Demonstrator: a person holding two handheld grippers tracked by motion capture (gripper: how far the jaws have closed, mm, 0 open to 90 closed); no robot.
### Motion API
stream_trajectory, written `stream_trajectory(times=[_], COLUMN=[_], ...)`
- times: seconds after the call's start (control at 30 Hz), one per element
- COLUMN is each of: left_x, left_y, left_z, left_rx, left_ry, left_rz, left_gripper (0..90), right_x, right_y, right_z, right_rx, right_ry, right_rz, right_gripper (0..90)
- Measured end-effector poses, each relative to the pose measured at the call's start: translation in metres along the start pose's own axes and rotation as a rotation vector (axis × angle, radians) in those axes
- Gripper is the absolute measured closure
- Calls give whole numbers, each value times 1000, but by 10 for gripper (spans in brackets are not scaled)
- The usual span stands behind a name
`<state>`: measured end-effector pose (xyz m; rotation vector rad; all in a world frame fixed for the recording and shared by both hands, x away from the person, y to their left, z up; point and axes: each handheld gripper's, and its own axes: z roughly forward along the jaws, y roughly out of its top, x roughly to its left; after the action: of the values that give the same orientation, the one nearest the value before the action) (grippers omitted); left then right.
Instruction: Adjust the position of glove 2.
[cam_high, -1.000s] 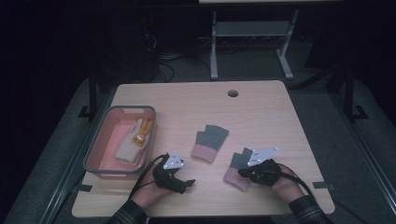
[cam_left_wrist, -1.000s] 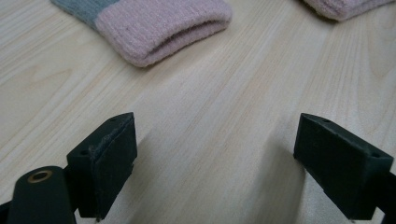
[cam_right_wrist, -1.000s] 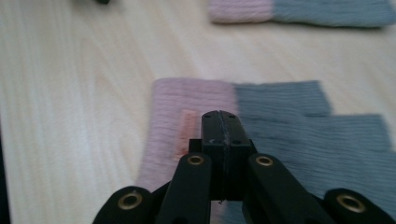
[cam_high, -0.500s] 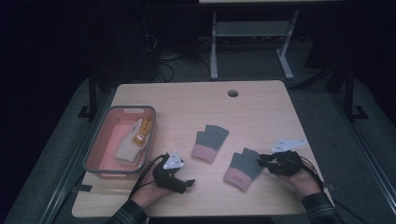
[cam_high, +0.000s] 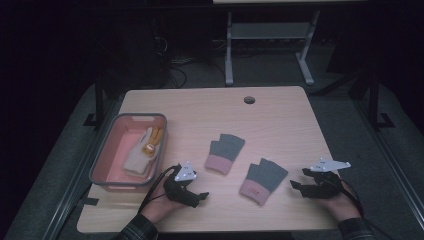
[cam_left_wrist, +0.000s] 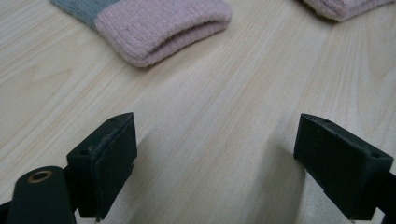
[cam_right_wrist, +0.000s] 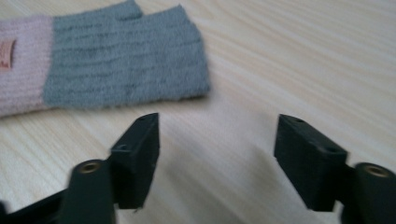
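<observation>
Two knitted fingerless gloves, grey with pink cuffs, lay flat on the bench (cam_high: 280, 115) in the lower middle of the high view, and neither had been lifted. The left glove (cam_high: 224, 153) sat just left of centre; the right glove (cam_high: 263, 181) lay a little lower and to its right, the two near each other but apart. The pink bin (cam_high: 111, 150) at the left edge of the bench already held a pale glove-like item with some orange on it (cam_high: 142, 152) (I could not make out exactly what it was). By my reckoning the sorting was partly done at best: one item in the bin, the grey-and-pink pair not yet touched.

The left tongs (cam_high: 200, 196) rested low on the bench at the lower left of that view, the hand behind them near the front edge, pointing right toward the gloves. In the left gripper view the jaws stood wide apart with bare wood between them, and a pink cuff (cam_left_wrist: 163, 30) lay ahead at the top of the frame.

The right tongs (cam_high: 296, 185) lay at the lower right, aimed left at the nearer glove. In the right gripper view they too gaped open and held nothing; the glove's grey end (cam_right_wrist: 126, 65) lay just beyond the jaw tips, upper left, apart from them.
</observation>
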<state>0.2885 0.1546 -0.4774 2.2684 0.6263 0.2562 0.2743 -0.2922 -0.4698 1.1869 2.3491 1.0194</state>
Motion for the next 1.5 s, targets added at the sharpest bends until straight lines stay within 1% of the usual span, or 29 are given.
stream_trajectory(times=[0.03, 0.07, 0.1, 0.13, 0.17, 0.2, 0.23, 0.43, 0.47, 0.53, 0.6, 0.67, 0.77, 0.8, 0.83, 0.87, 0.9, 0.93, 0.97, 1.0, 1.03, 1.07, 1.1, 1.23, 1.27, 1.3, 1.33, 1.37, 1.5], left_x=[0, 0, 0, 0, 0, 0, 0, 1, 1, 2, 2, 2, 3, 4, 5, 5, 6, 7, 7, 8, 9, 10, 13, 20, 21, 23, 23, 25, 29], left_y=[0, 0, 0, 0, 0, 0, 0, 1, 2, 4, 8, 10, 17, 21, 24, 28, 35, 38, 38, 42, 45, 48, 55, 67, 70, 73, 73, 77, 89], left_z=[0, 0, 0, 0, 0, 0, 0, 0, 0, 0, 0, 0, -2, -3, -3, -4, -4, -5, -5, -4, -4, -2, 2, 15, 19, 23, 23, 26, 38], left_rx=[1, 2, 2, 1, 1, 2, 2, 11, 21, 29, 48, 49, 32, 33, 27, 16, 1, -6, -6, -9, -13, -12, -8, 9, 8, 13, 13, 8, -8], left_ry=[0, 1, 1, 1, 1, 1, 0, -4, -4, -5, 3, 4, 6, -6, -19, -27, -39, -44, -44, -47, -50, -49, -61, -83, -83, -79, -79, -80, -82], left_rz=[2, 2, 3, 3, 3, 3, 6, 13, 3, -2, -22, -29, -46, -61, -74, -86, -95, -100, -100, -110, -117, -111, -111, -110, -109, -99, -99, -100, -103], left_gripper=[126, 126, 126, 126, 126, 126, 125, 126, 126, 126, 128, 128, 137, 157, 197, 260, 300, 362, 399, 441, 441, 543, 609, 789, 825, 849, 870, 883, 894], right_x=[1, 2, 2, 1, 1, 2, 2, 1, 1, 1, 1, 1, 1, 1, 0, 0, 0, 0, 0, 0, 0, 0, 0, 0, 0, 0, 0, 0, 0], right_y=[-3, -5, -9, -9, -9, -9, -10, -10, -10, -10, -10, -10, -10, -10, -10, -10, -10, -10, -10, -10, -10, -10, -10, -10, -9, -9, -9, -9, -9], right_z=[1, 2, 3, 3, 3, 4, 7, 8, 8, 8, 8, 8, 8, 8, 8, 8, 8, 8, 8, 8, 8, 8, 8, 8, 8, 8, 8, 8, 8], right_rx=[6, 12, 5, 2, 2, -3, -15, -8, -8, -8, -7, -7, -7, -7, -7, -6, -6, -6, -6, -6, -6, -6, -6, -7, -6, -6, -7, -6, -6], right_ry=[-4, -18, -25, -29, -29, -28, -8, -13, -13, -13, -12, -12, -11, -11, -11, -10, -10, -10, -10, -10, -10, -10, -10, -9, -8, -8, -8, -8, -9], right_rz=[3, -2, -8, -1, -1, -2, 2, 10, 10, 10, 10, 10, 10, 11, 11, 12, 12, 12, 11, 12, 12, 12, 11, 8, 8, 8, 8, 8, 7], right_gripper=[266, 243, 235, 231, 231, 210, 173, 132, 132, 132, 131, 131, 131, 131, 132, 132, 132, 132, 132, 131, 131, 132, 132, 132, 132, 132, 132, 132, 132])
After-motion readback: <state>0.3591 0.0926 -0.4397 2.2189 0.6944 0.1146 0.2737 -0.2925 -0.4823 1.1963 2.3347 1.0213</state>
